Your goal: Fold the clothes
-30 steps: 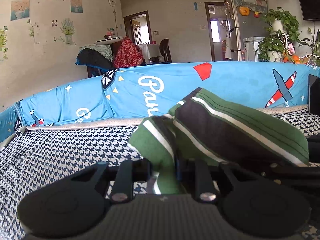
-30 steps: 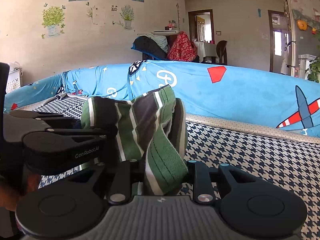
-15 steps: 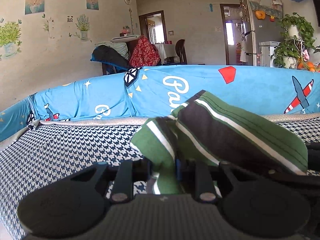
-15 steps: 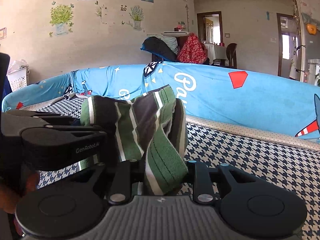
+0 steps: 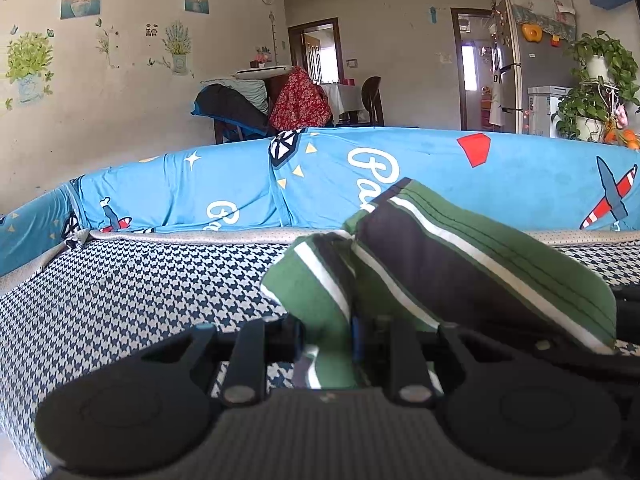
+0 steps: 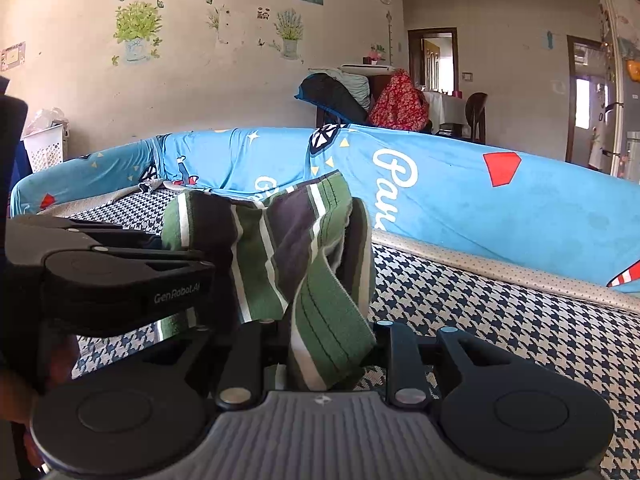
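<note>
Left wrist view swung leftward, striped garment [image 5: 460, 264] unchanged.

Both views were evenly lit by soft daylight. The brightest area was the overexposed far doorway [image 5: 472, 80], blown out to white, also seen at the right in the right wrist view [image 6: 582, 100]. Shadows were faint. Fisheye distortion bowed the blue sofa back [image 5: 240, 184] into an arc, and dark vignetting cut the upper corners. The near black claw housing [image 6: 116, 412] appeared slightly soft; mid-distance detail stayed sharp.
</note>
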Available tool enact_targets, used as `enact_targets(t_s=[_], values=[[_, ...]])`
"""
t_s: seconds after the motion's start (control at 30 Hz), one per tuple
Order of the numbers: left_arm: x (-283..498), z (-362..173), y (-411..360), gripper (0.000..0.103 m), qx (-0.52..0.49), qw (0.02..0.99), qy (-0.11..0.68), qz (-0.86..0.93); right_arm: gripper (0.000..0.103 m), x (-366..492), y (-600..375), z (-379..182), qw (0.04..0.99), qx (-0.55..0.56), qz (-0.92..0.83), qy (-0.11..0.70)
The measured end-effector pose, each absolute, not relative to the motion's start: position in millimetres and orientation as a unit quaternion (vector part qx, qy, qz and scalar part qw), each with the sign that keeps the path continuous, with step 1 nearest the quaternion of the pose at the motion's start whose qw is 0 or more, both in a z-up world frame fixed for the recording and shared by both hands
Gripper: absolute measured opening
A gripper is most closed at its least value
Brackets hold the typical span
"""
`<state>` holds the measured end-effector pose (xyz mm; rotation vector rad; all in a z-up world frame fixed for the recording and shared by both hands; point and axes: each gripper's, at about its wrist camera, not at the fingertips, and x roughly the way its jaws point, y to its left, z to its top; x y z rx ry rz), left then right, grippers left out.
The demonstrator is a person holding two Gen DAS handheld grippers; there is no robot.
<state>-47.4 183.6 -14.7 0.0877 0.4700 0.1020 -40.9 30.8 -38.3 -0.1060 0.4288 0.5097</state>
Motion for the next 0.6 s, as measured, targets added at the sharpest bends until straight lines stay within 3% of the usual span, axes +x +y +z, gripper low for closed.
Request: enact_targets(t_s=[0.6], values=[[-58,-16,206,0.02,0.03,0.97,0.236,0.056,0.024,-58,55,-39,0.947,-0.063,0.244,0.2]])
